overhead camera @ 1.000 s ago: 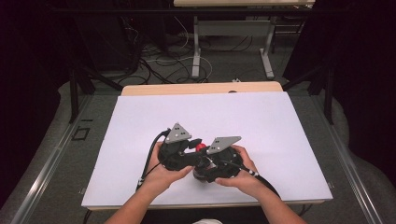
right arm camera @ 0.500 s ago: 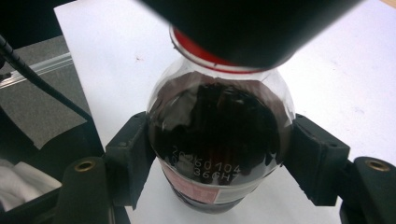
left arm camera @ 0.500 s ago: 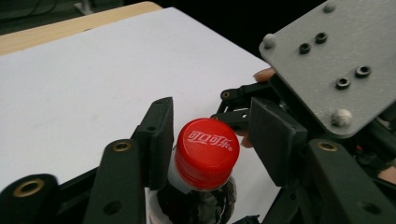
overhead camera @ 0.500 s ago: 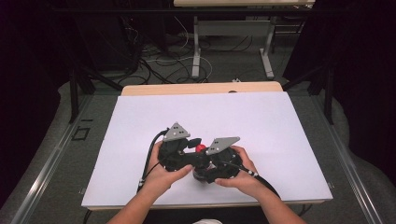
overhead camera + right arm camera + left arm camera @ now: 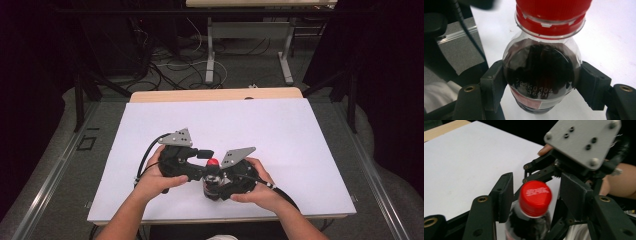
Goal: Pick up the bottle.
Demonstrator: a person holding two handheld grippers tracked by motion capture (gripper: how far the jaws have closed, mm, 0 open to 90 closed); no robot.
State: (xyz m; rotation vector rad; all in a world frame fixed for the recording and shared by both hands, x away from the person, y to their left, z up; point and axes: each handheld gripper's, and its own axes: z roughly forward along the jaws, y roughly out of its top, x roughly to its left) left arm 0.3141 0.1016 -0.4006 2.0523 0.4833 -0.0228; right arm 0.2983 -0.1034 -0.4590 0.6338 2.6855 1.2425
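Two claws work one cola bottle (image 5: pixel 212 186), standing upright near the front edge of the desk (image 5: pixel 280 130). Right claw (image 5: pixel 541 82) is clamped on the bottle's shoulder below the red cap (image 5: pixel 535 197). Left claw (image 5: pixel 536 192) straddles that cap, jaws just opening and clear of it. Likely next comes a re-grip on the cap.

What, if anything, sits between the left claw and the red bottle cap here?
Nothing visible does. In the left gripper view the red cap sits between the left claw's two pads, which have just been opening, with a gap on each side and nothing in it. The right claw grips the bottle lower, on its shoulder.
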